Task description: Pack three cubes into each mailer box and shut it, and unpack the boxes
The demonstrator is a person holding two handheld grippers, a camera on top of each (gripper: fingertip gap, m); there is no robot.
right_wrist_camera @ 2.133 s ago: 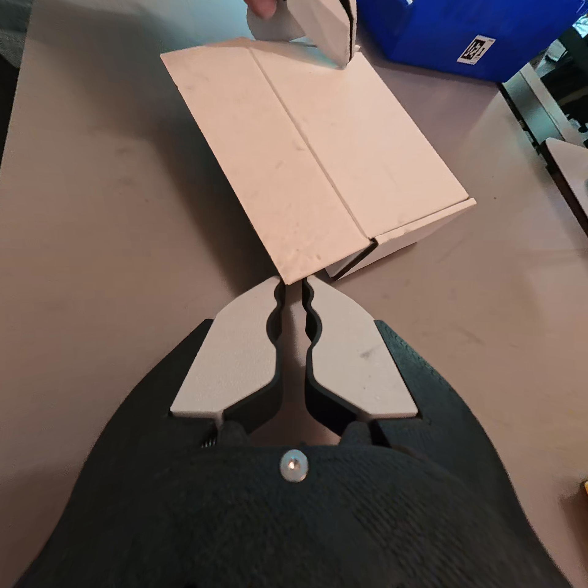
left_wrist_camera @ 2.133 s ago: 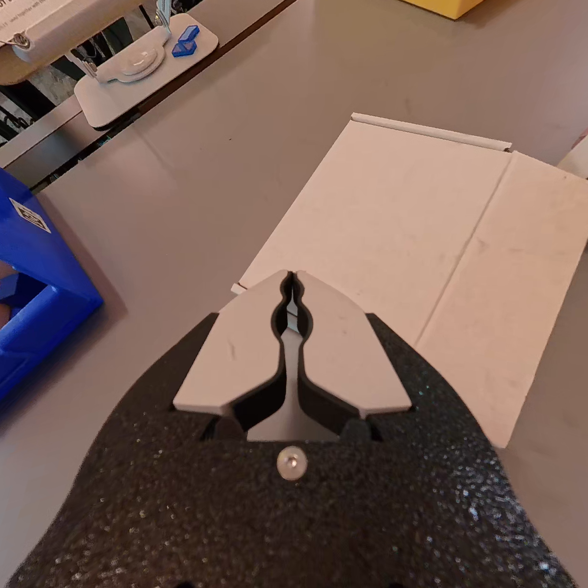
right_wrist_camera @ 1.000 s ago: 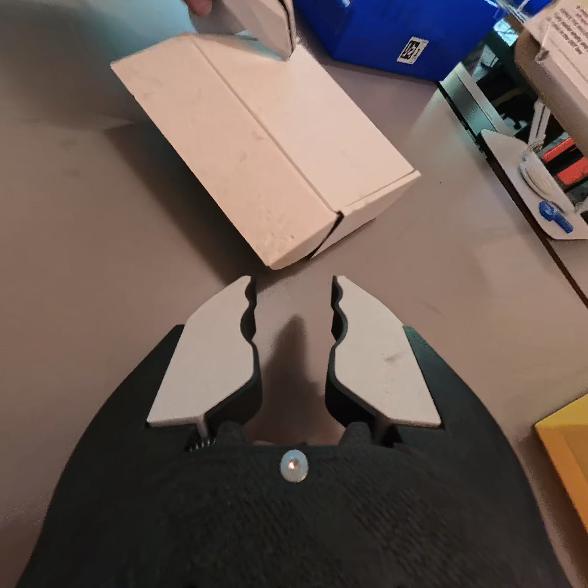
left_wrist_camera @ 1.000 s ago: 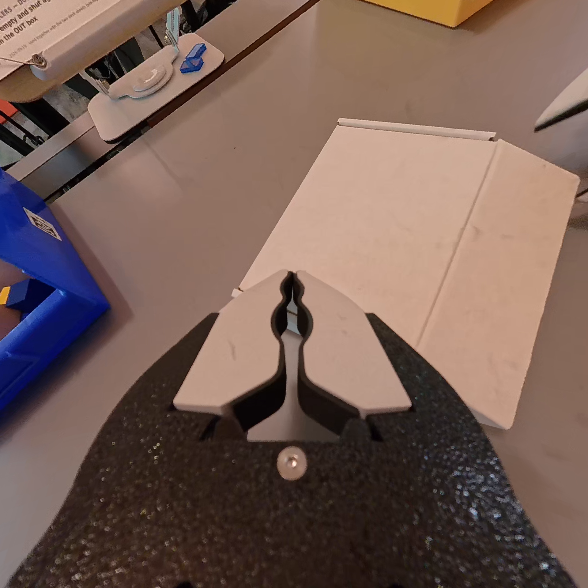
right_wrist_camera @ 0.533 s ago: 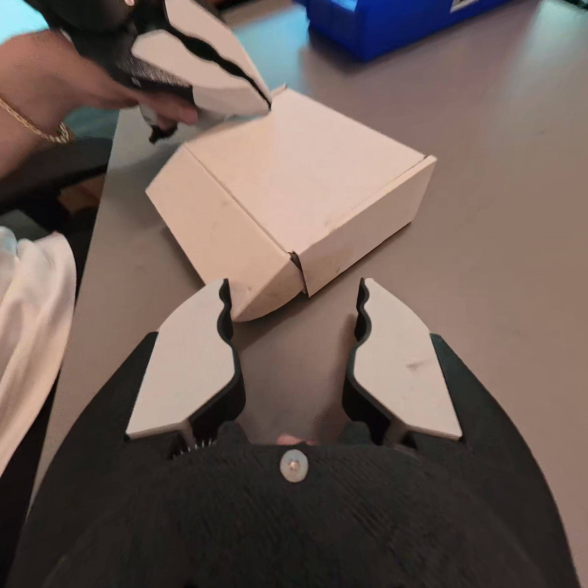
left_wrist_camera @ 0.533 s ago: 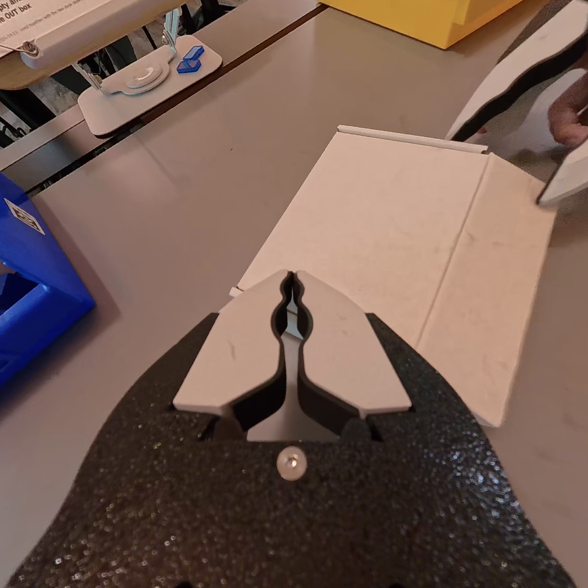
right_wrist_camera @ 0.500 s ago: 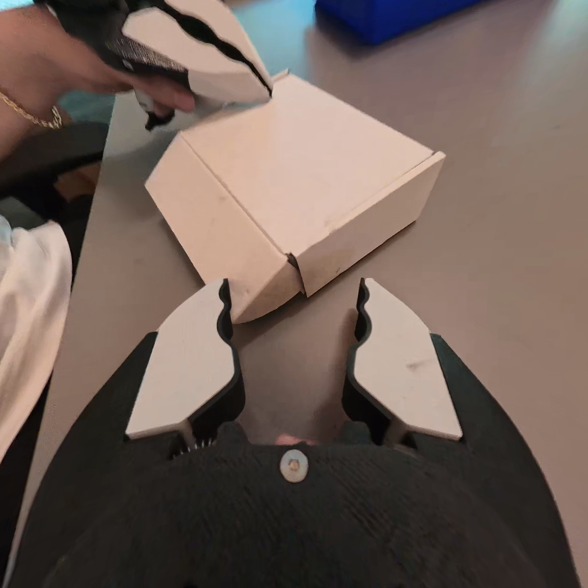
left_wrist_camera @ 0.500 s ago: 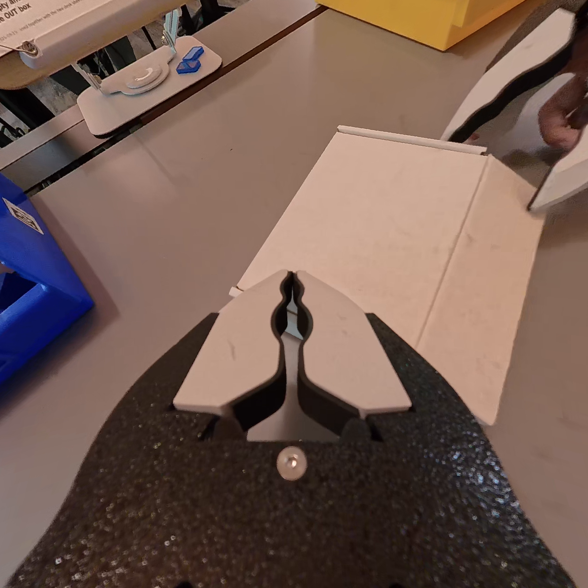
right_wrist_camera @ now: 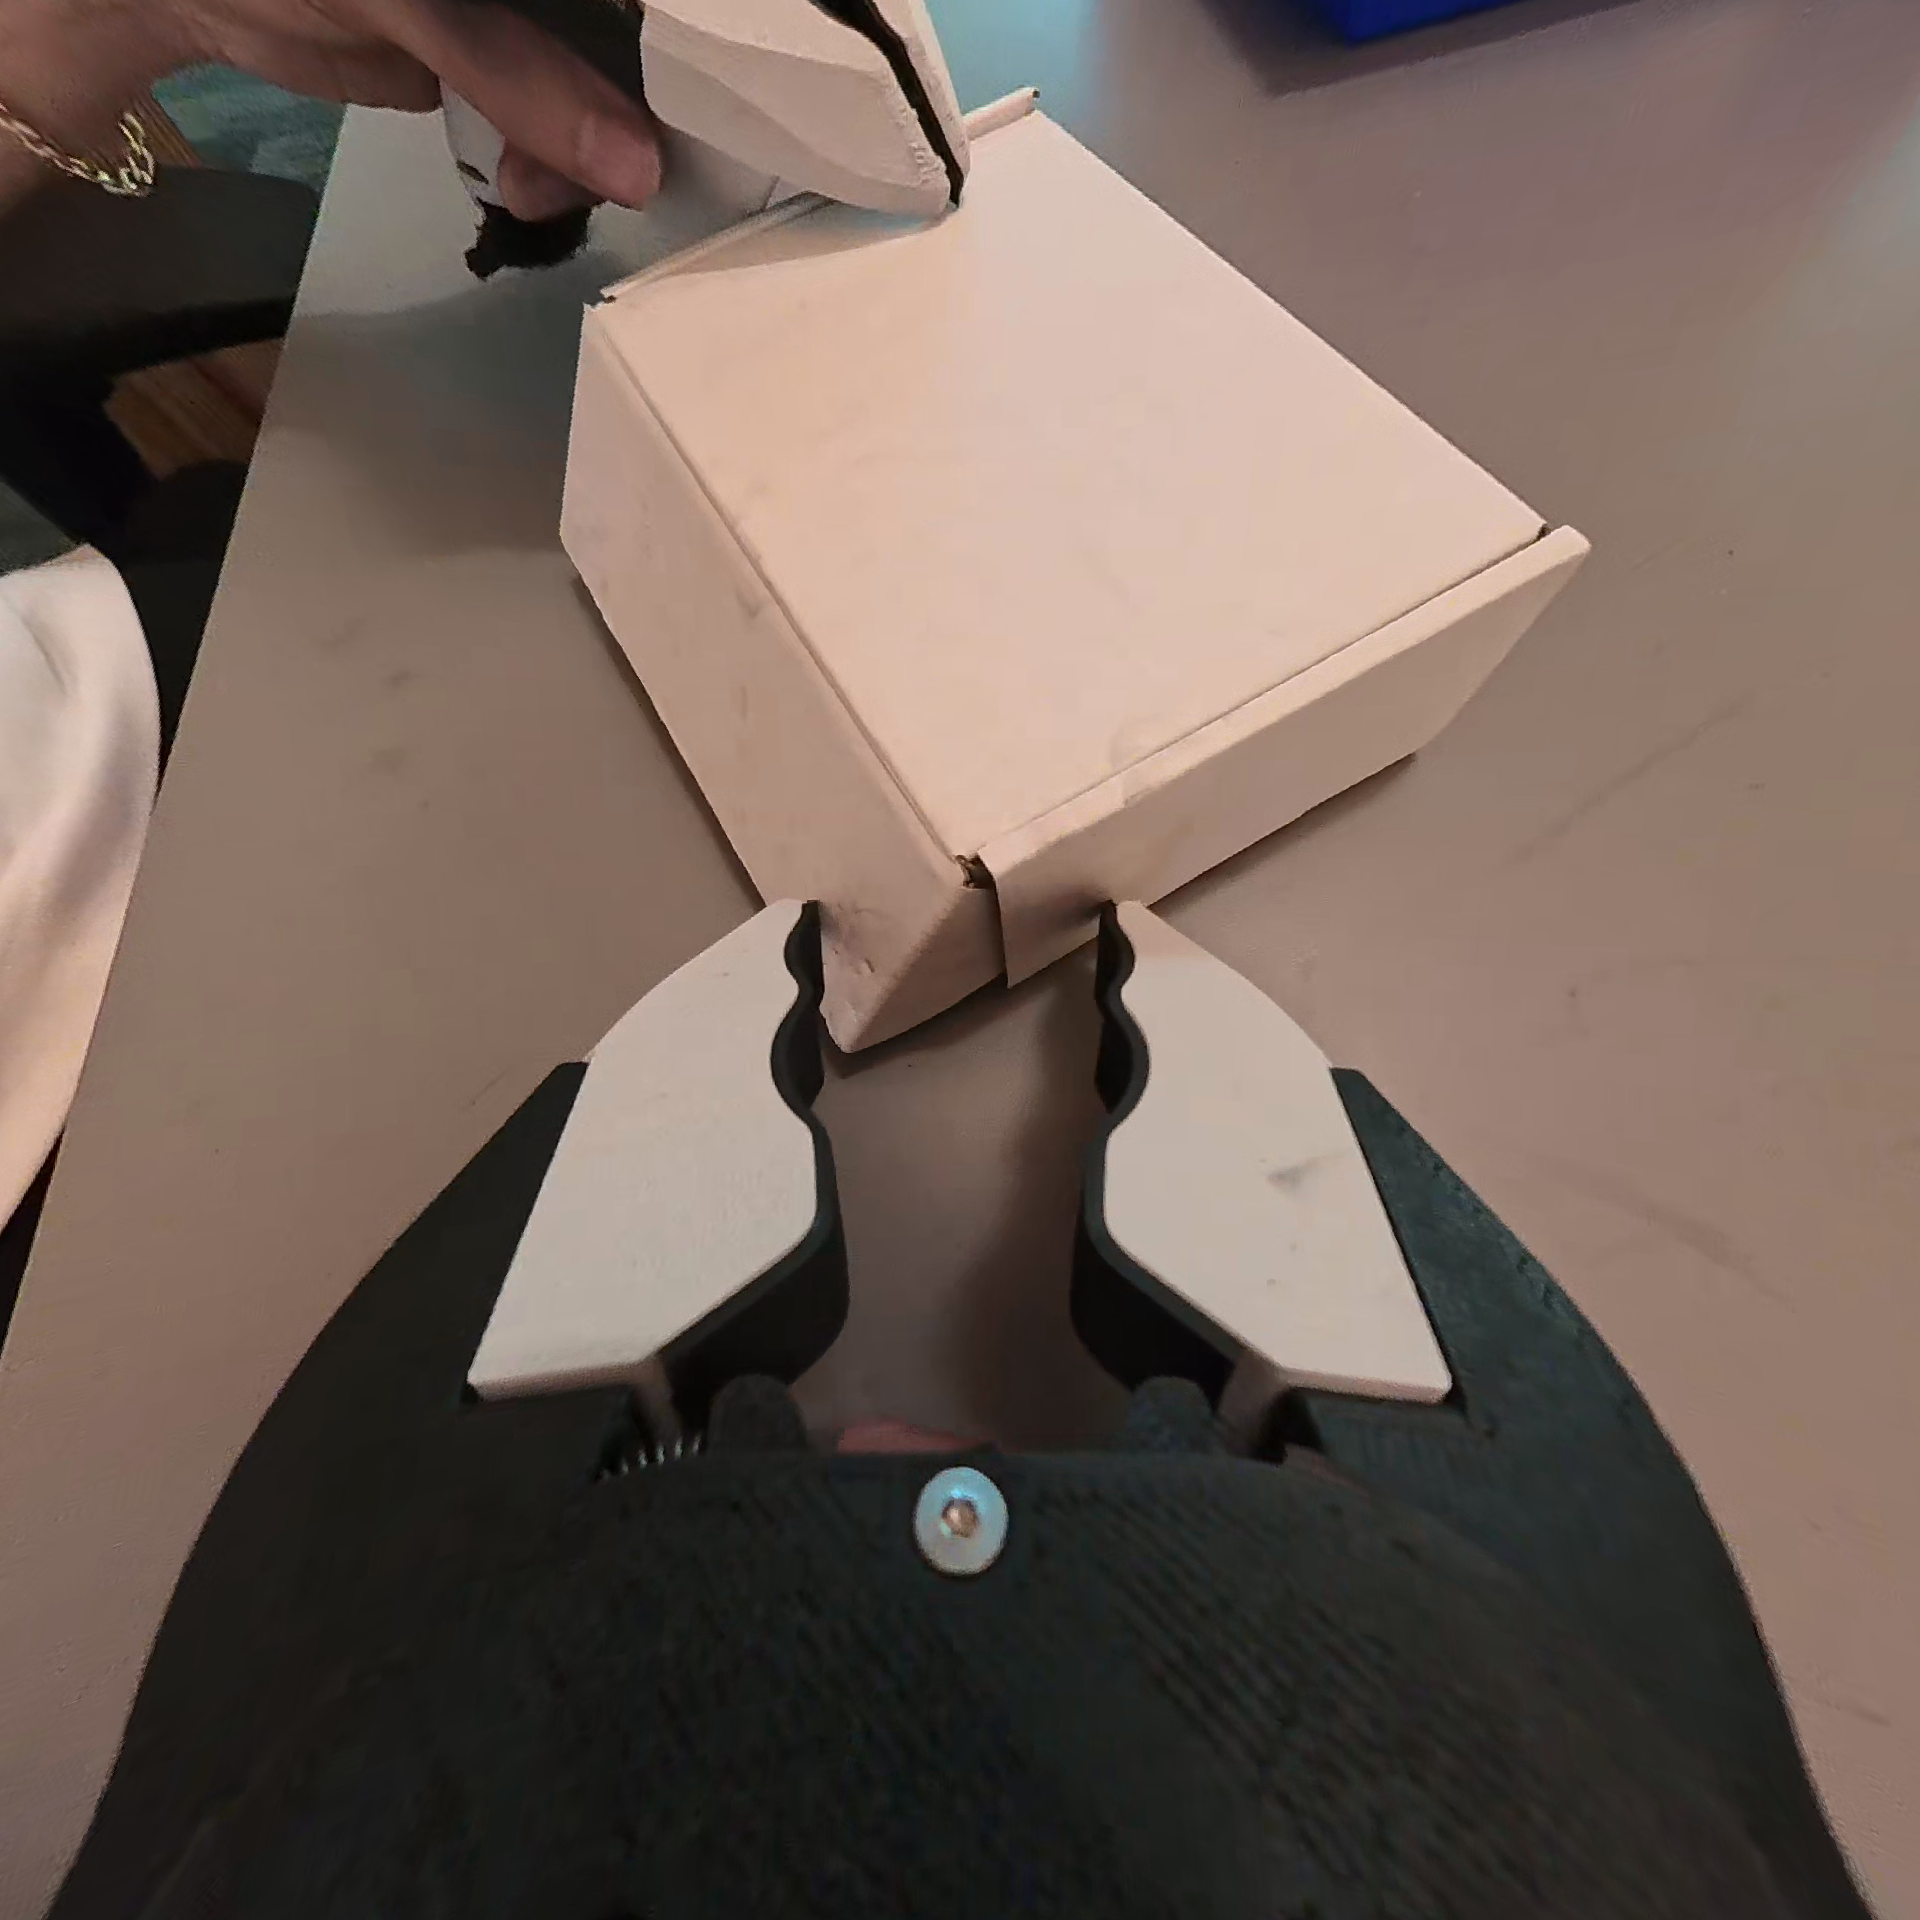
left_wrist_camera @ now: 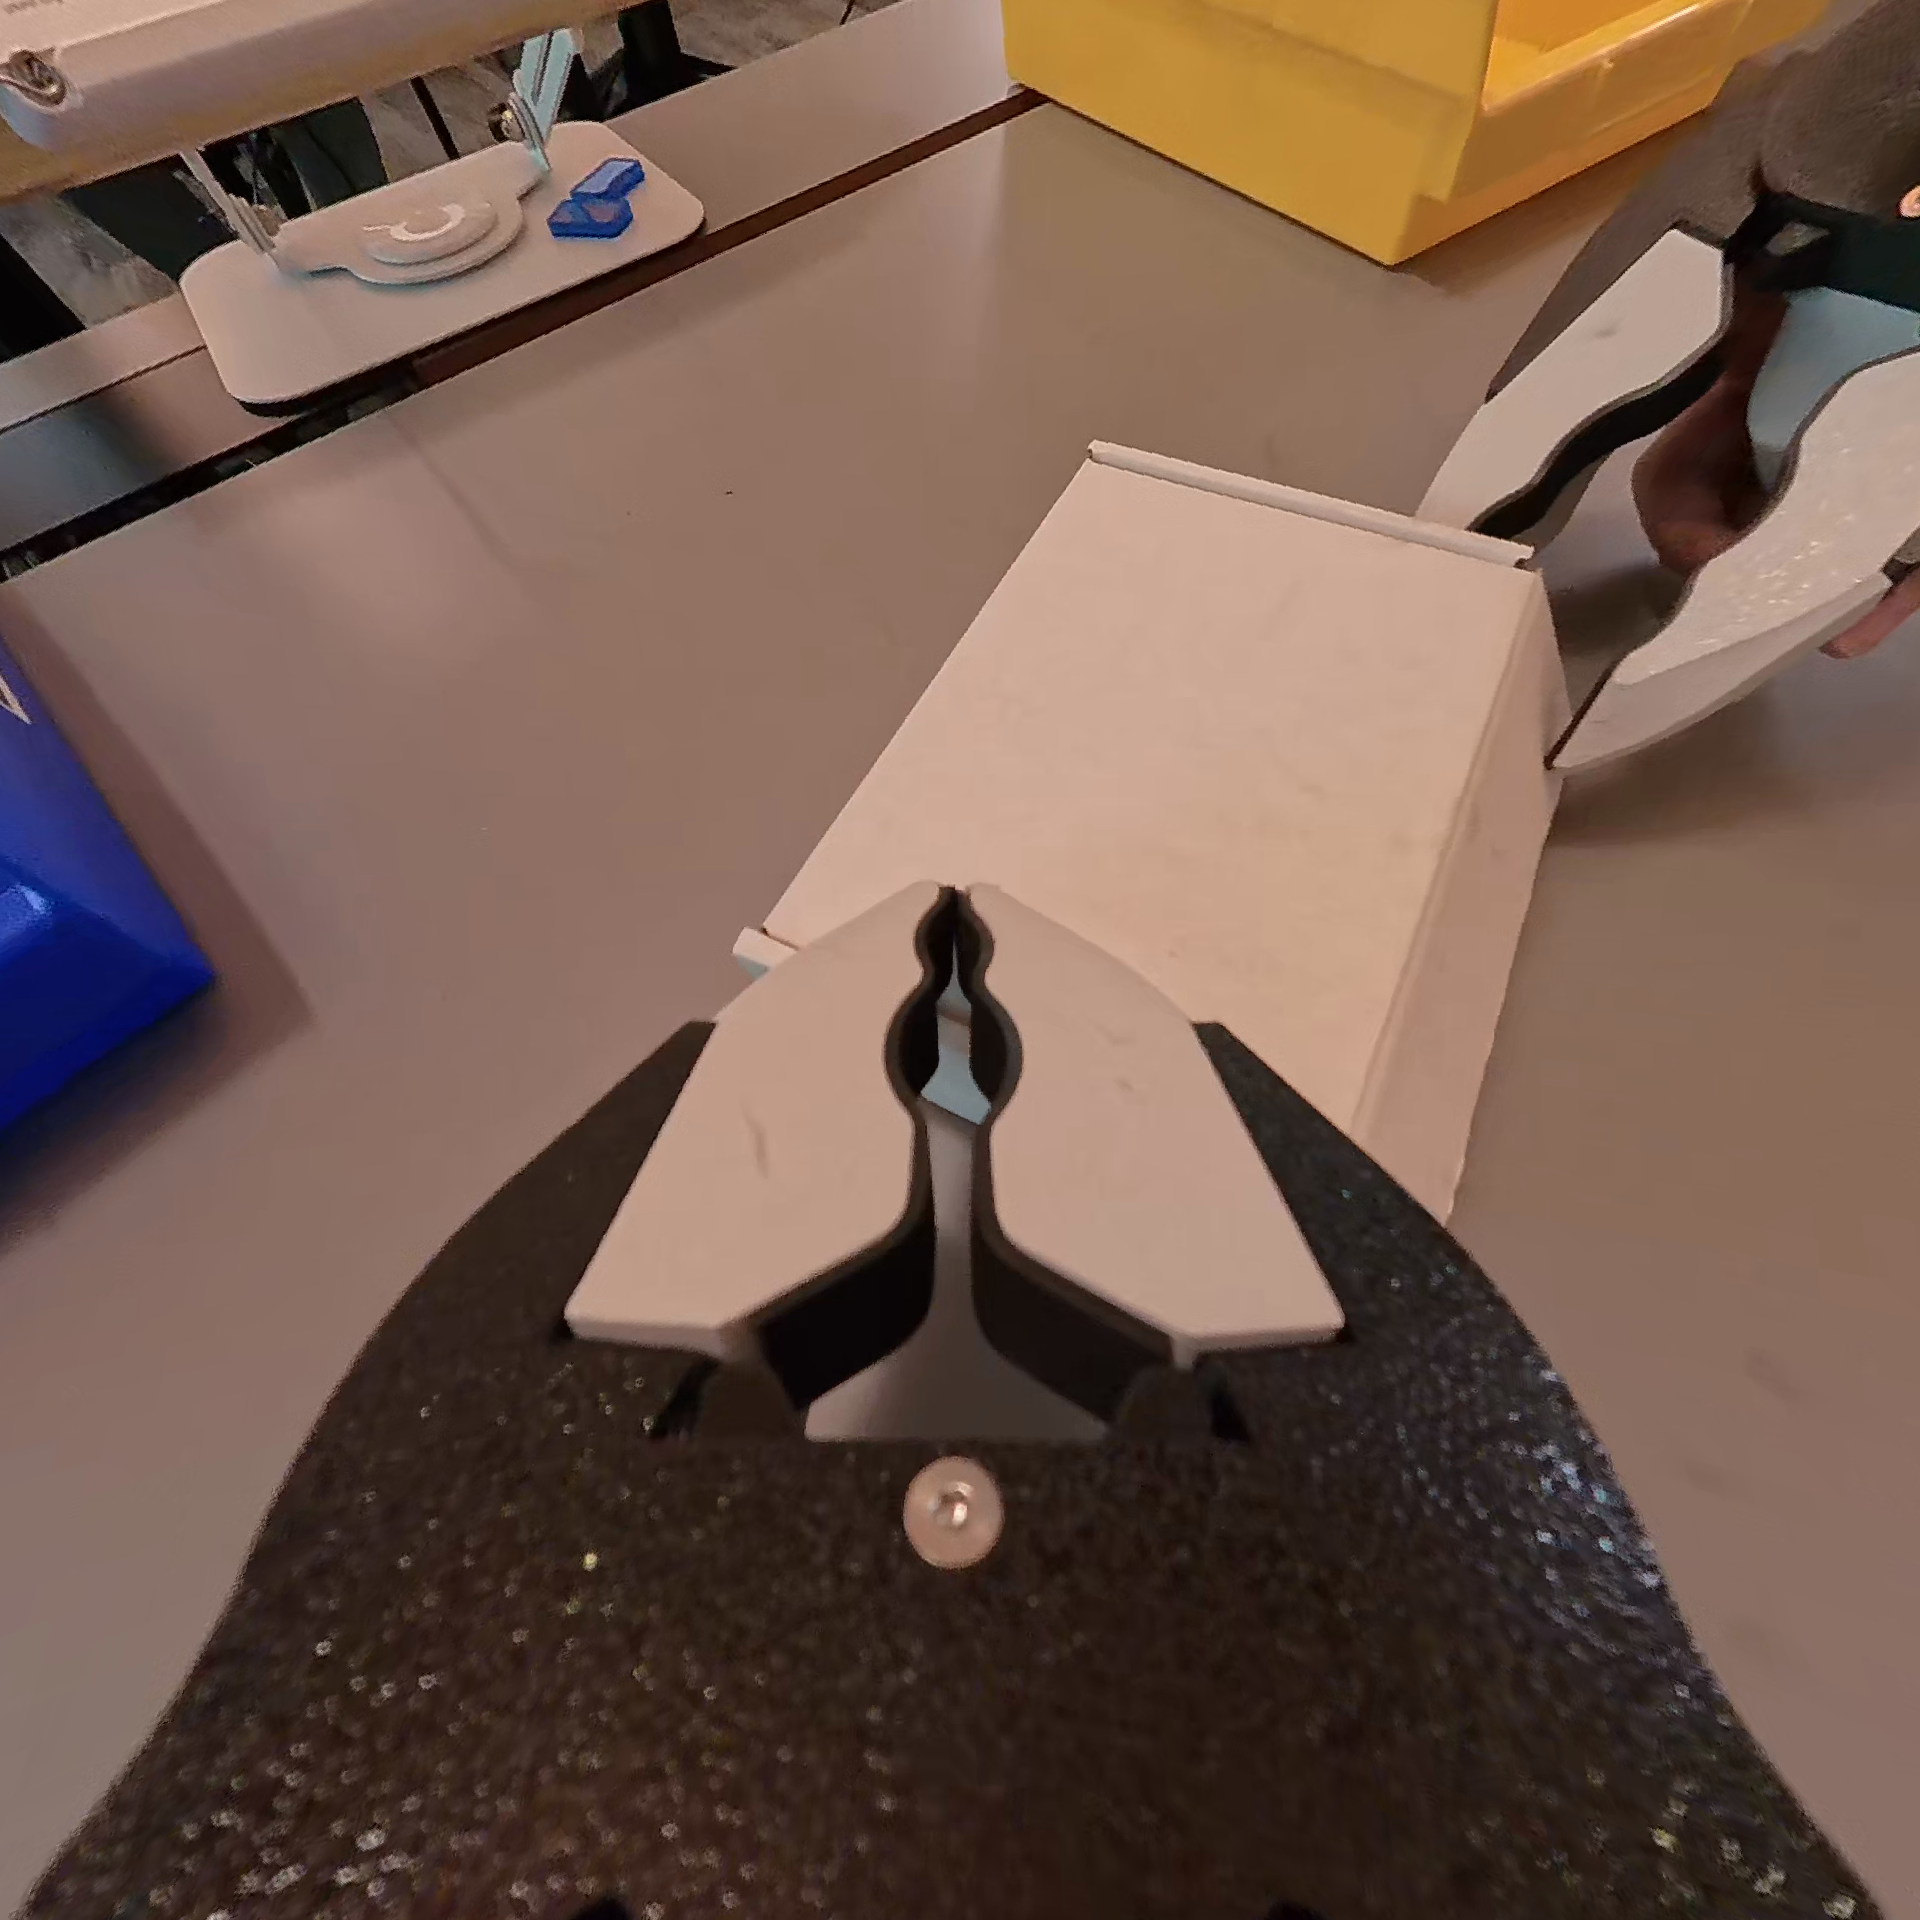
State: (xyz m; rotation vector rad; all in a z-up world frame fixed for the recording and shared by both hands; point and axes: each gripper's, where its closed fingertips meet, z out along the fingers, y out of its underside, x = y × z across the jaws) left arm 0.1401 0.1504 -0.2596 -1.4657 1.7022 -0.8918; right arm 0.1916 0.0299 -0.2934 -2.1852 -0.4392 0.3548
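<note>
A white mailer box [left_wrist_camera: 1195, 748] lies shut on the grey table, its front flap folded down. My left gripper [left_wrist_camera: 954, 896] is shut, and its tips rest on the lid at the box's near corner. In the right wrist view the box [right_wrist_camera: 1039, 499] fills the middle, and the left gripper [right_wrist_camera: 940, 177] touches the lid's far edge. My right gripper [right_wrist_camera: 956, 925] is open, with the box's near bottom corner between its fingertips. It also shows in the left wrist view [left_wrist_camera: 1512, 629], at the box's far right corner. No cubes are in view.
A yellow bin [left_wrist_camera: 1351, 114] stands at the back of the table and a blue bin [left_wrist_camera: 73, 894] at the left. A white stand base [left_wrist_camera: 436, 239] with small blue pieces is behind the table edge. A hand [right_wrist_camera: 540, 125] holds the left gripper. The tips of one gripper are about 15 cm away from the tips of the other.
The box's front flap has gone from sticking out flat to folded down. My right gripper has opened and swung round to the box's corner. The left gripper has stayed shut on the lid.
</note>
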